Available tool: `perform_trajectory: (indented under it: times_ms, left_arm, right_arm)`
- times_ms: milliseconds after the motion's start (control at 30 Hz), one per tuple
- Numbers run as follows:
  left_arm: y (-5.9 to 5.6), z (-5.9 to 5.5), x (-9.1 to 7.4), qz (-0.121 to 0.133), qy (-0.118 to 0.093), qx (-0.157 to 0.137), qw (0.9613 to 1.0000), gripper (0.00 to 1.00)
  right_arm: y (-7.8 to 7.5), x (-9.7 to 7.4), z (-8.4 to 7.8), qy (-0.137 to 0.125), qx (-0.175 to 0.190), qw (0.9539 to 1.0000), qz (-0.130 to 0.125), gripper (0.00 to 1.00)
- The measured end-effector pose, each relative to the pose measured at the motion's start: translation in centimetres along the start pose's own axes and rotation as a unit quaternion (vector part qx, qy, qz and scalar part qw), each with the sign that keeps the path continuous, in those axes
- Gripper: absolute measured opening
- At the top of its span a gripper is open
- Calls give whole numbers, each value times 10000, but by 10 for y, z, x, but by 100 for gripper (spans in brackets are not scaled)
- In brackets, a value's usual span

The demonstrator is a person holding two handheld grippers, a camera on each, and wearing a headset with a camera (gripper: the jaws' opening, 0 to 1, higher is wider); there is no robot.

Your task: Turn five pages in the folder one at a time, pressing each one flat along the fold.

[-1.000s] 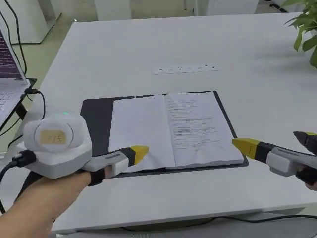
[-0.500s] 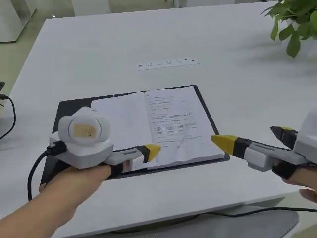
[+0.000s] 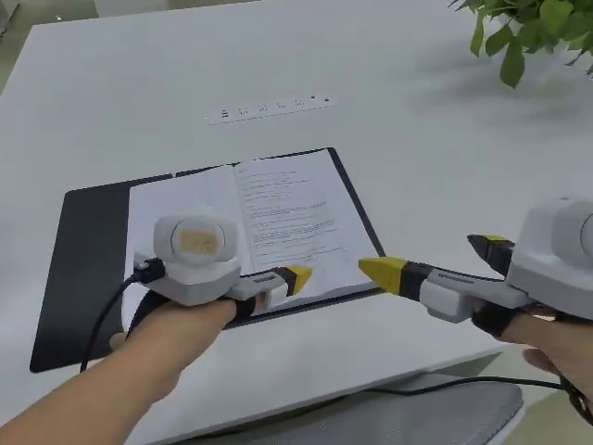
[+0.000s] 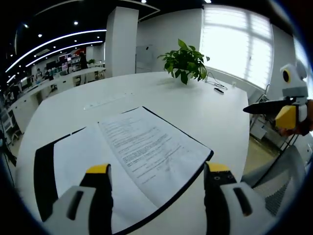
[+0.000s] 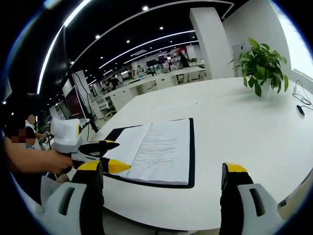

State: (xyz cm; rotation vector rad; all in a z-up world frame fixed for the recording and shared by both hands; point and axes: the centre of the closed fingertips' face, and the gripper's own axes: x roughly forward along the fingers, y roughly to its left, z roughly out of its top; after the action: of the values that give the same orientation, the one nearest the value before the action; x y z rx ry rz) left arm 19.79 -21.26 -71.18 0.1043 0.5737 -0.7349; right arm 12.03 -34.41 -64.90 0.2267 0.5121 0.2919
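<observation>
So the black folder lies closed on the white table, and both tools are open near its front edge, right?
No: the black folder lies open, a printed page on its right half, as the head view shows. It is on the white table, and the left tool and right tool are open near its front edge.

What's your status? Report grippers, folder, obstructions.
Left gripper open, at near edge of folder. Right gripper open, off its near right corner, holding nothing. Folder open, pages flat. Socket strip and plant lie beyond it.
</observation>
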Motion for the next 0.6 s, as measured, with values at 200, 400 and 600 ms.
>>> perform_trajectory:
  times_ms: [200, 400, 600]
  left_arm:
    - [-15, -1, 27, -100, -35, -12, 9999, 73]
    - [-26, -7, 50, -101, -50, 27, 9999, 69]
    - [-29, -15, 67, 15, -48, -39, 10000, 68]
  right_arm:
    - [-2, 5, -3, 56, 21, 10000, 42, 100]
    - [-7, 11, -6, 84, 74, 9999, 97, 99]
    - [-10, 18, -12, 160, 99, 9997, 158, 98]
